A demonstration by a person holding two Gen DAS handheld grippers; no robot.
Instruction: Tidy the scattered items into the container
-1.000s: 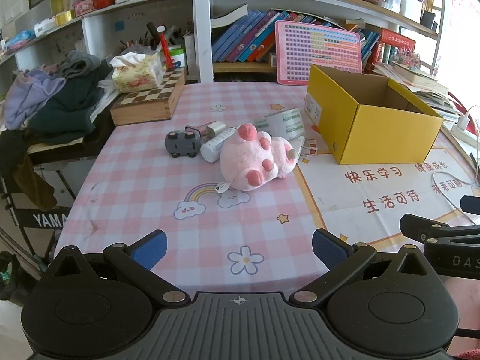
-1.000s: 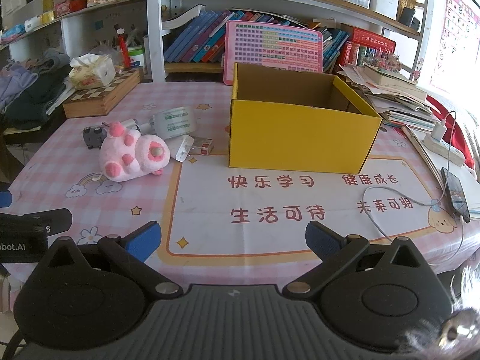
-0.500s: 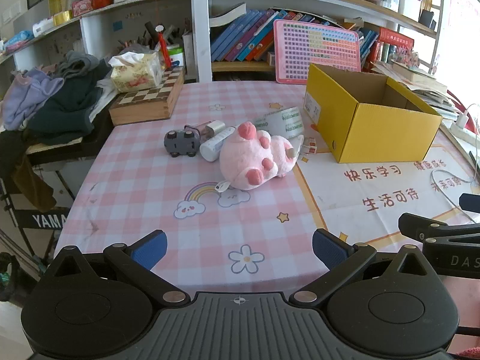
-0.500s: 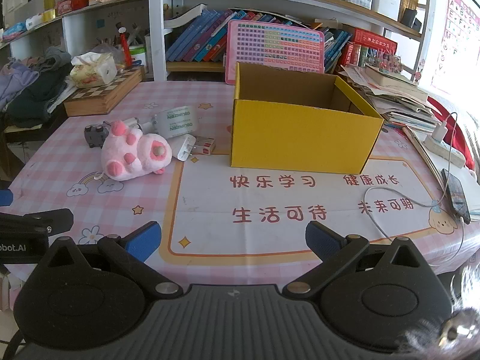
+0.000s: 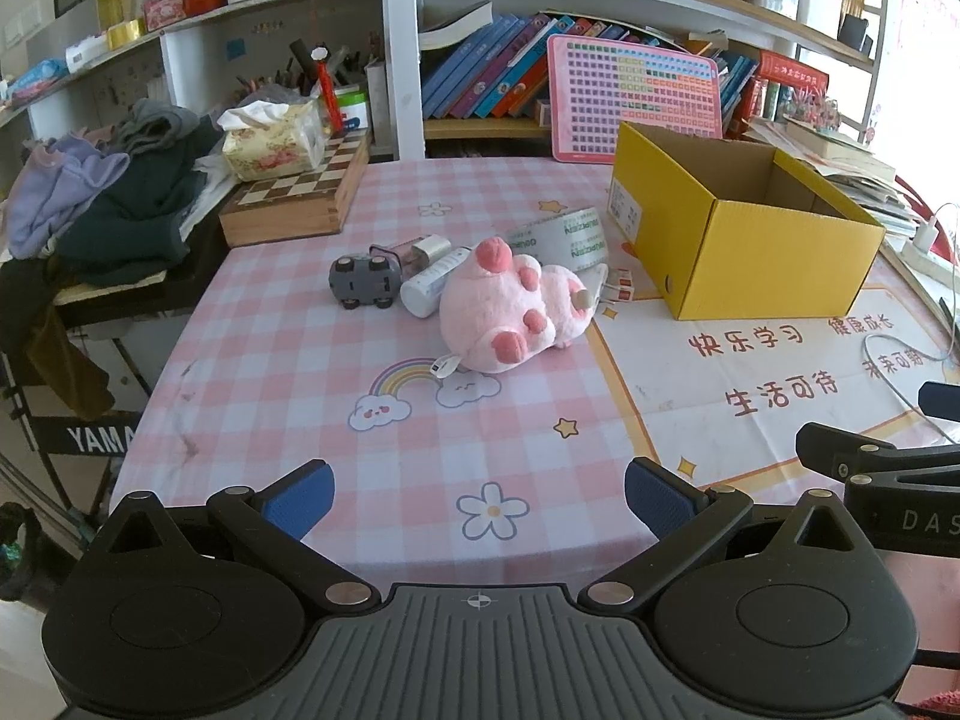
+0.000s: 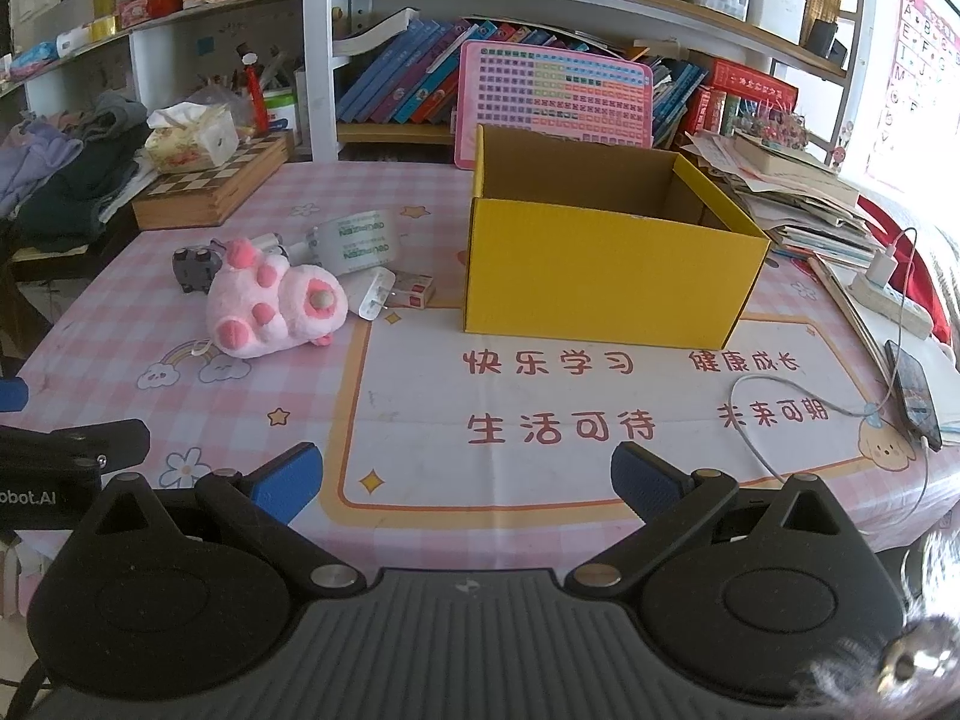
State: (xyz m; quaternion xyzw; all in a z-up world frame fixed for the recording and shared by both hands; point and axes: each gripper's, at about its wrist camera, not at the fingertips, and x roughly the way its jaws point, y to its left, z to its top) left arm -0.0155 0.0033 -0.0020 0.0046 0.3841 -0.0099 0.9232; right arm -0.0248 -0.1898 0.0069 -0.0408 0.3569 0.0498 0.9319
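Note:
A pink plush toy (image 5: 510,315) lies mid-table, also in the right wrist view (image 6: 270,306). Around it lie a grey toy car (image 5: 363,282), a white tube (image 5: 432,288), a tape roll (image 5: 564,240), a white charger plug (image 6: 375,294) and a small red-white box (image 6: 414,291). An open yellow cardboard box (image 5: 738,240) stands to their right; it also shows in the right wrist view (image 6: 600,264) and looks empty. My left gripper (image 5: 477,489) is open and empty above the table's near edge. My right gripper (image 6: 465,477) is open and empty, in front of the box.
A wooden chessboard case (image 5: 294,204) with a tissue box (image 5: 270,141) sits back left beside piled clothes (image 5: 108,204). Bookshelves (image 5: 510,78) line the back. A phone (image 6: 912,393), cable (image 6: 798,384) and power strip (image 6: 888,297) lie at the right edge.
Both views have shifted only slightly; the objects on the table have not moved and both grippers stay open.

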